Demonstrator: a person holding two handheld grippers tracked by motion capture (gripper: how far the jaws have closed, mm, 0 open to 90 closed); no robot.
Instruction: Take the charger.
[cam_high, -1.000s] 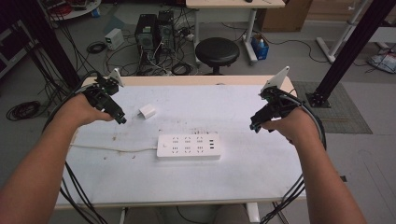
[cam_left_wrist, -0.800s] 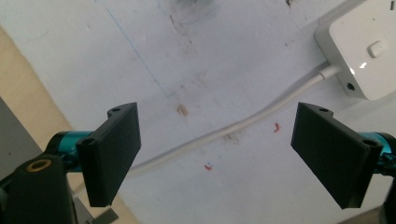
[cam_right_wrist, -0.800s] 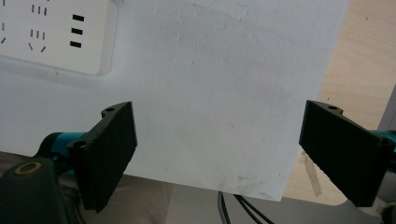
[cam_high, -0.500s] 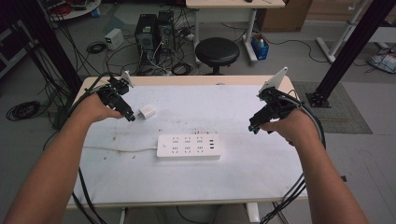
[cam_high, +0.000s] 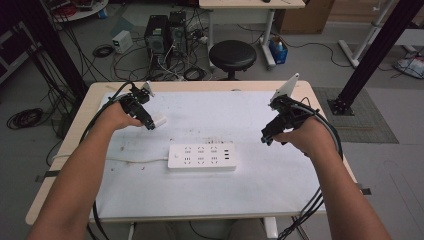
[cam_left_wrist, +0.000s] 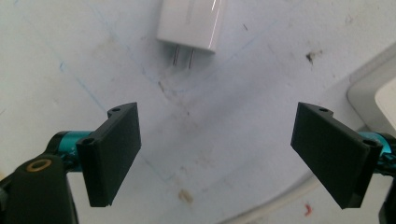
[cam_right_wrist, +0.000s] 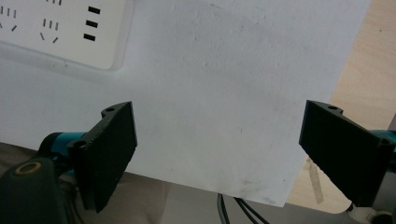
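A small white plug adapter (cam_high: 159, 121) lies on the white mat, its two metal prongs (cam_left_wrist: 182, 57) pointing toward my left gripper (cam_left_wrist: 219, 156). That gripper (cam_high: 148, 124) is open and sits just short of the adapter, nothing between its jaws. A white power strip (cam_high: 201, 157) lies mid-table with its cord running left; its corner (cam_left_wrist: 373, 95) shows at the right edge of the left gripper view. My right gripper (cam_high: 265, 138) hovers open to the right of the strip, jaws empty (cam_right_wrist: 219, 154), with the strip's sockets (cam_right_wrist: 60, 28) at upper left.
The white mat (cam_high: 210, 190) covers most of the wooden table (cam_high: 90, 100); its bare edge (cam_right_wrist: 369, 70) shows beyond the mat. Cables trail from both grippers. A black stool (cam_high: 232, 55) and computer towers (cam_high: 165, 35) stand behind the table.
My left gripper has moved right and slightly forward, closing in on the plug adapter. The right gripper has barely shifted.
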